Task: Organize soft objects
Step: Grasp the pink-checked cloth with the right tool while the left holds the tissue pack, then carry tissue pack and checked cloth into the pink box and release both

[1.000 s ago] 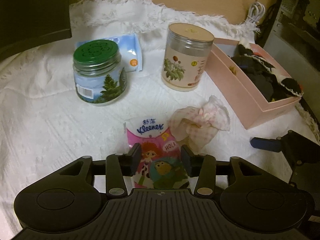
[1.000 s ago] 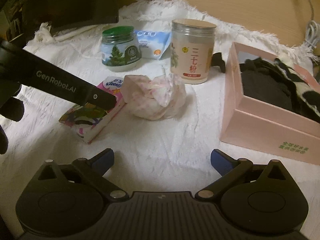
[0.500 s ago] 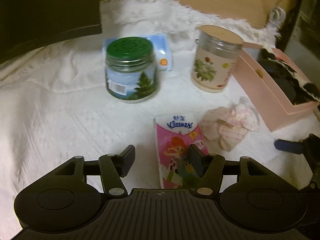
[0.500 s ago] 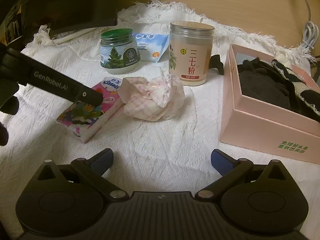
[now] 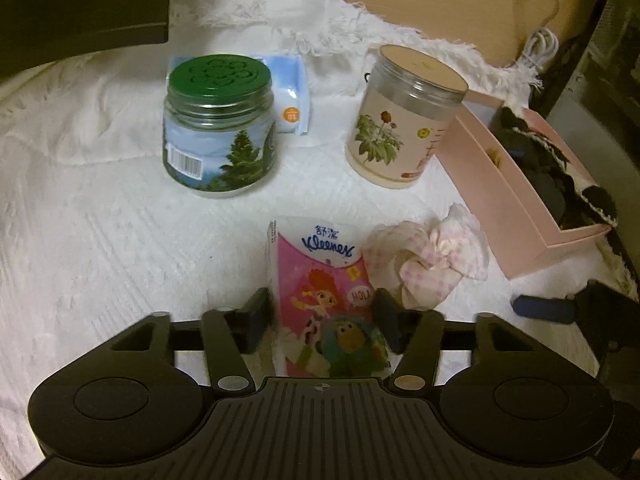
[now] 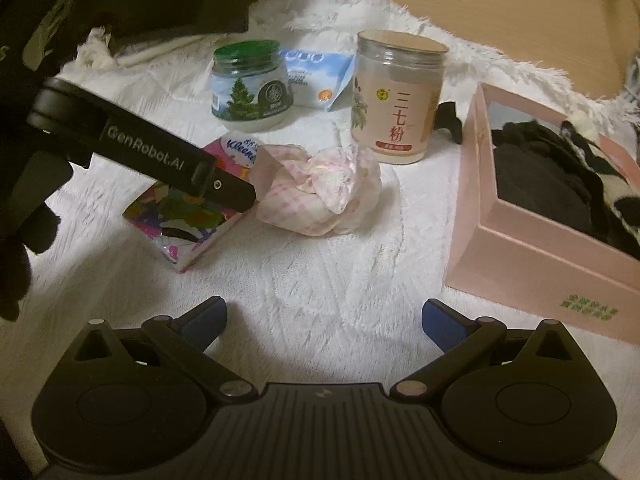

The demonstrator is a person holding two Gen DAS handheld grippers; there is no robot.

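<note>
A pink Kleenex tissue pack [image 5: 326, 292] lies on the white cloth between the fingers of my left gripper [image 5: 320, 316]. The jaws sit close on both its sides, around it. The right wrist view shows the pack [image 6: 188, 216] tilted up under the left gripper's finger [image 6: 180, 168]. A crumpled pink-checked cloth [image 5: 430, 260] lies just right of the pack, also in the right wrist view [image 6: 320, 196]. A pink box [image 6: 532, 248] holding dark and black-white fabric stands at the right. My right gripper [image 6: 322, 320] is open and empty above bare cloth.
A green-lidded jar [image 5: 218, 128] and a tan-lidded jar [image 5: 404, 120] stand behind the pack. A blue tissue packet [image 5: 290, 96] lies behind the green jar. The white cloth [image 5: 100, 240] has a fringed far edge. A dark object [image 5: 80, 8] fills the far left.
My left gripper swung left with its jaws apart, then came back and closed in around the Kleenex pack, one end of which now sits raised. The right gripper hardly moved.
</note>
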